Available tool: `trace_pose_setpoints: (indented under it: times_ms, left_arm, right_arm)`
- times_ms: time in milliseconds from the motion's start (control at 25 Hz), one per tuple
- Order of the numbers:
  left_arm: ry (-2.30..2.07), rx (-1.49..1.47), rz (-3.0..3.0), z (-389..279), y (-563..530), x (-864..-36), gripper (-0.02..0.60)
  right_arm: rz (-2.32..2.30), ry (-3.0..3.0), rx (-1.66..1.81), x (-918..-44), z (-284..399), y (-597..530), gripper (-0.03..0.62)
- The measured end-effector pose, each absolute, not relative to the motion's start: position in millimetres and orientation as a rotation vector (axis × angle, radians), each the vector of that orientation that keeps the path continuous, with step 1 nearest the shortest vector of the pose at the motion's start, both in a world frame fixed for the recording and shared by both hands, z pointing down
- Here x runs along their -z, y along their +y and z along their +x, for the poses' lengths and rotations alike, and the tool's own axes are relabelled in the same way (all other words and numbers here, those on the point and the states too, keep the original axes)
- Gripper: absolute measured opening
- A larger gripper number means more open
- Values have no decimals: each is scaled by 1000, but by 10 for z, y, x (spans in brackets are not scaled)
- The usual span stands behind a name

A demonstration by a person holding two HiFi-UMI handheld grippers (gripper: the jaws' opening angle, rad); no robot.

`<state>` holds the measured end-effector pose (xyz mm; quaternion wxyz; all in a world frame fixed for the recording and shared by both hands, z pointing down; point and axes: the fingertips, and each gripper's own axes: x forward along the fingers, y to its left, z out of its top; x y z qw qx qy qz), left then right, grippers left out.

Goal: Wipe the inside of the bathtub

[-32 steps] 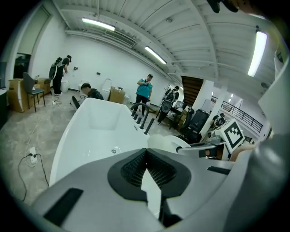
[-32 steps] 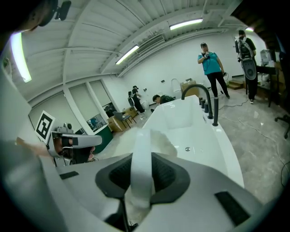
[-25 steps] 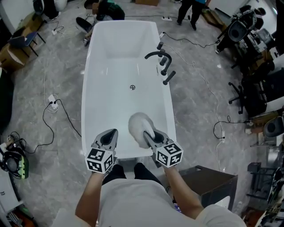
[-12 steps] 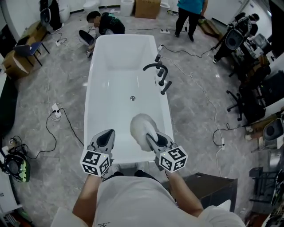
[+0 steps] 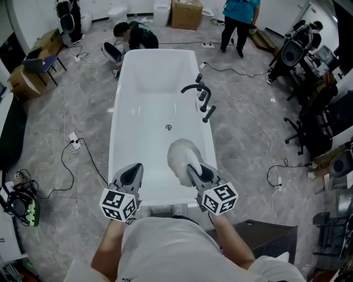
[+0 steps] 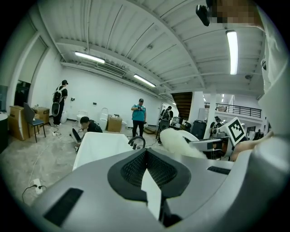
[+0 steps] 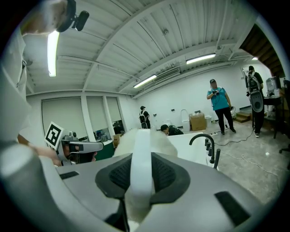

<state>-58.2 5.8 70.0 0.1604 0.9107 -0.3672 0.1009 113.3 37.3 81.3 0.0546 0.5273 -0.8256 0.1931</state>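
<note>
The white bathtub (image 5: 118,137) runs away from me, with a black faucet (image 5: 198,91) on its right rim and a drain (image 5: 169,127) mid-floor. My right gripper (image 5: 197,172) is shut on the white handle of a fluffy white duster (image 5: 183,154), which hangs over the tub's near end. In the right gripper view the handle (image 7: 141,172) runs between the jaws, with the fluffy head (image 7: 125,142) ahead. My left gripper (image 5: 131,175) is shut and holds nothing, above the near rim. In the left gripper view the tub (image 6: 99,145) and the duster (image 6: 174,140) lie beyond the closed left gripper (image 6: 146,156).
A person crouches (image 5: 135,33) at the tub's far end and another stands (image 5: 237,16) beyond. Cables and a power strip (image 5: 73,144) lie on the floor at left. A dark box (image 5: 259,231) stands by my right side. Chairs and equipment (image 5: 309,110) crowd the right.
The head view has tilted so the tub sits lower in frame. Both grippers stay at the tub's near end, the right one still holding the duster.
</note>
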Motion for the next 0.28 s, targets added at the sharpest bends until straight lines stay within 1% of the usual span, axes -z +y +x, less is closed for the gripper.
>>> trace_pose_setpoints:
  times_ms: [280]
  left_arm:
    - [-1061, -282, 2609, -625, 51, -667, 5]
  right_arm:
    - [1625, -2514, -568, -760, 1147, 363, 95]
